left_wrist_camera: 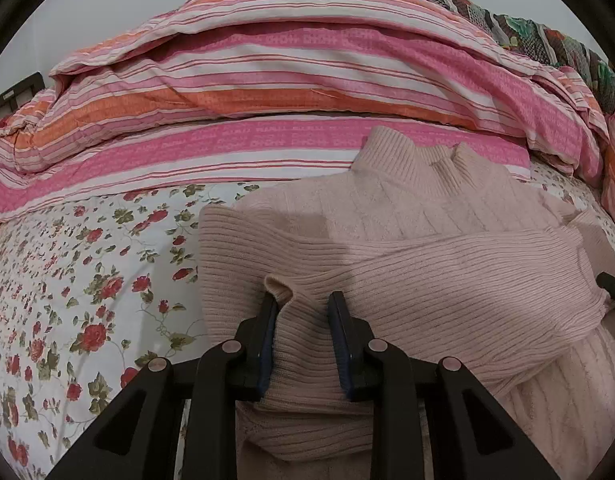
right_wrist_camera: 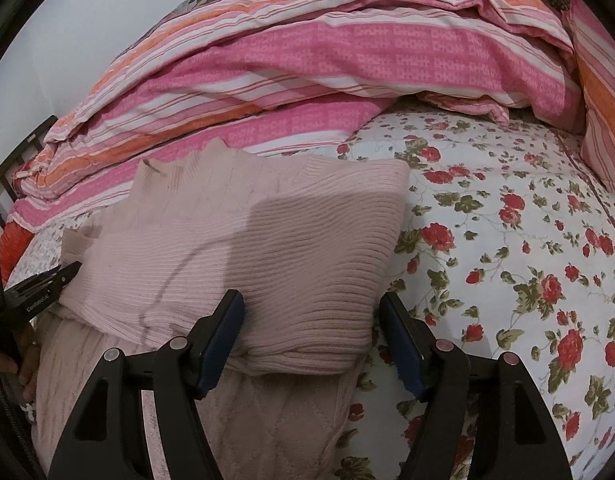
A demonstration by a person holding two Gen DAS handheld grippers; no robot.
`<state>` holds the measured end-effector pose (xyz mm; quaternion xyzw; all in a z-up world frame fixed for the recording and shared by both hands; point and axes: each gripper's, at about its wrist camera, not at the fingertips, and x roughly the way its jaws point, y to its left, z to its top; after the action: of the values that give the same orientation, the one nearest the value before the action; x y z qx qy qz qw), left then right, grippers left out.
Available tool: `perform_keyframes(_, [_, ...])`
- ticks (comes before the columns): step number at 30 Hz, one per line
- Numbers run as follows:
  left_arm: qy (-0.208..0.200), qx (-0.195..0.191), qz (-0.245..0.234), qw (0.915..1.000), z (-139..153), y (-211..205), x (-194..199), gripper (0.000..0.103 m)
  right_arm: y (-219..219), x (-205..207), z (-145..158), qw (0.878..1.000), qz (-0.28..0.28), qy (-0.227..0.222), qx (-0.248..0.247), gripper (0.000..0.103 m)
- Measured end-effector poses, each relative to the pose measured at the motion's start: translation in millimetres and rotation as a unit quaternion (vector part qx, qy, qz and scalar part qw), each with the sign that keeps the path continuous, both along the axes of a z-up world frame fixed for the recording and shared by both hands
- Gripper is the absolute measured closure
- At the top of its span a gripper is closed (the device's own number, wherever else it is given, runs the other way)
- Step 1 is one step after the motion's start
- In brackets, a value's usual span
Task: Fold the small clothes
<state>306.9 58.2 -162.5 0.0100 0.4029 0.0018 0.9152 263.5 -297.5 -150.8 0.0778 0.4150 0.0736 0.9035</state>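
Both sleeves crossed over sweater — left gripper pinching a cuff, right gripper wide open, empty; body fold left, seemingly.

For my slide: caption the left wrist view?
Left tongs pinch pink sweater's sleeve cuff on floral sheet.

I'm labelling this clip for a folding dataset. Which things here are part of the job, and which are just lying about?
Part of the job:
pink sweater
left gripper, jaws around a sleeve fold
right gripper, jaws spread

Lying about:
striped duvet
floral bedsheet
patchwork blanket
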Motion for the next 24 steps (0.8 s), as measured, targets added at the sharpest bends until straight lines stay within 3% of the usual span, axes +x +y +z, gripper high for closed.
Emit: perform_keyframes(24, [0.000,0.001,0.001,1.0000,0.2,-0.2,-0.2,0.079,0.7,-0.7,0.7,1.000,-0.005,-0.001,-0.002,0.034])
